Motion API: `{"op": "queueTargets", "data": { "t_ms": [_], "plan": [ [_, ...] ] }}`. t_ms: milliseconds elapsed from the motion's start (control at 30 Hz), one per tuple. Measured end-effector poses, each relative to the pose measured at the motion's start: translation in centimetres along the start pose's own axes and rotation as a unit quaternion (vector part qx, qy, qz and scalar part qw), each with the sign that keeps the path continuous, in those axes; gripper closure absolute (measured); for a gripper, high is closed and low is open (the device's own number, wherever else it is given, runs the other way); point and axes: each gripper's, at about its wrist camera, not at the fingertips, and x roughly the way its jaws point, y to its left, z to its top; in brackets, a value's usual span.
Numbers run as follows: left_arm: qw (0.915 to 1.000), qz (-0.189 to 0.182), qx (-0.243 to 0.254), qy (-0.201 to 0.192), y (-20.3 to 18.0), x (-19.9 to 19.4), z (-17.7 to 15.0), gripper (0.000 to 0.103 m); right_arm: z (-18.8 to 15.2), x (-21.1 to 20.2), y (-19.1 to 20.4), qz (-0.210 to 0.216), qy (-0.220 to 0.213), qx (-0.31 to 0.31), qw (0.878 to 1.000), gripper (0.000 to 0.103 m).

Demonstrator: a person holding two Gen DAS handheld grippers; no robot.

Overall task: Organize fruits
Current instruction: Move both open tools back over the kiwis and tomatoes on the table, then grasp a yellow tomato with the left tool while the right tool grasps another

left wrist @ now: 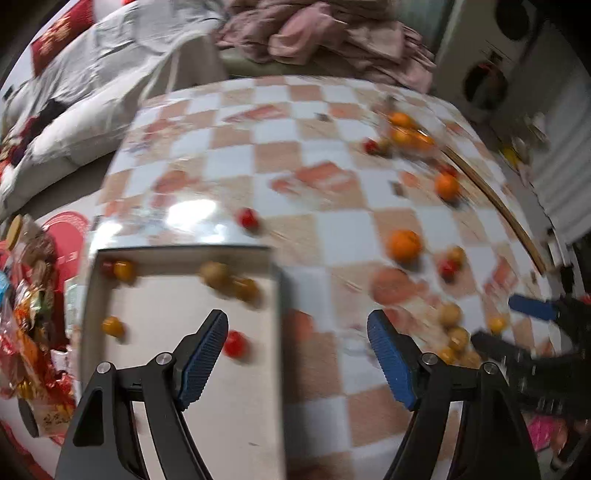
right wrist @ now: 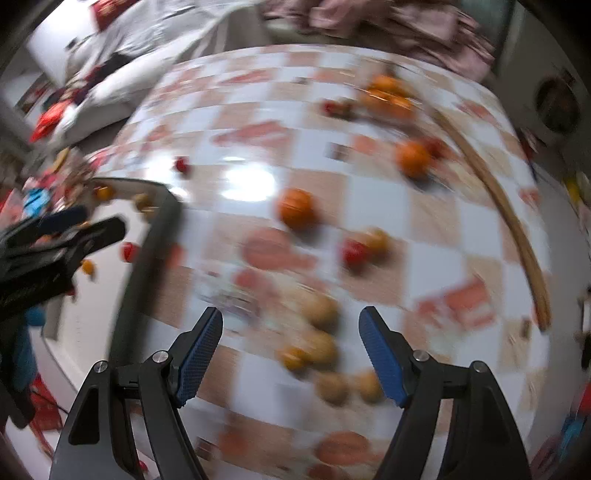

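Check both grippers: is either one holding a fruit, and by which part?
Nothing is held. The left gripper and the right gripper both stand open with only blurred table and fruit showing between their blue pads.

pink clothes and grey bedding behind the checkered tablecloth

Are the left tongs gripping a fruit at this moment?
No. The left tongs stand wide open with nothing between them, hovering over the tray edge.
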Motion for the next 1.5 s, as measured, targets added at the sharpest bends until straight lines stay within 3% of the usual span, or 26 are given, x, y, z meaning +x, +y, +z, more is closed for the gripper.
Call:
{"op": "queueTargets", "data": {
  "t_ms": [267,467,700,1000,1133,1267,1300,1400,1500],
  "plan": [
    [0.9957,-0.037,0.062,0.059,-6.9,3.5,-4.0,0.025,-3.6,0.0,-7.3,-0.037,0.021,0.084,0.996,0.024],
    [0.9926,-0.056,0.084,0.067,-10.1,4.7,-5.0,0.025,-5.5,0.8,-10.0,-0.039,0.034,0.117,0.992,0.024],
    [0.9919,-0.055,0.089,0.072,-11.6,6.3,-4.5,0.025,-6.0,1.9,-11.2,-0.026,0.041,0.133,0.99,0.044],
    [0.9923,-0.042,0.09,0.074,-12.4,7.2,-4.1,0.025,-5.5,3.3,-10.6,-0.008,0.047,0.122,0.991,0.053],
    [0.9922,-0.031,0.096,0.072,-13.2,7.5,-3.8,0.036,-5.3,3.4,-10.5,-0.011,0.045,0.12,0.992,0.056],
    [0.9926,-0.02,0.096,0.071,-13.5,7.4,-3.6,0.047,-5.0,3.5,-9.9,-0.014,0.047,0.107,0.993,0.071],
    [0.9928,-0.023,0.094,0.07,-13.5,7.4,-3.5,0.052,-5.0,3.6,-9.8,-0.015,0.048,0.103,0.993,0.077],
    [0.9918,-0.055,0.09,0.072,-13.6,7.2,-3.4,0.08,-4.8,3.7,-9.2,-0.019,0.048,0.093,0.994,0.079],
    [0.9905,-0.082,0.076,0.079,-13.6,7.2,-3.2,0.081,-4.7,3.7,-9.4,-0.007,0.049,0.105,0.993,0.08]
  ]
}}
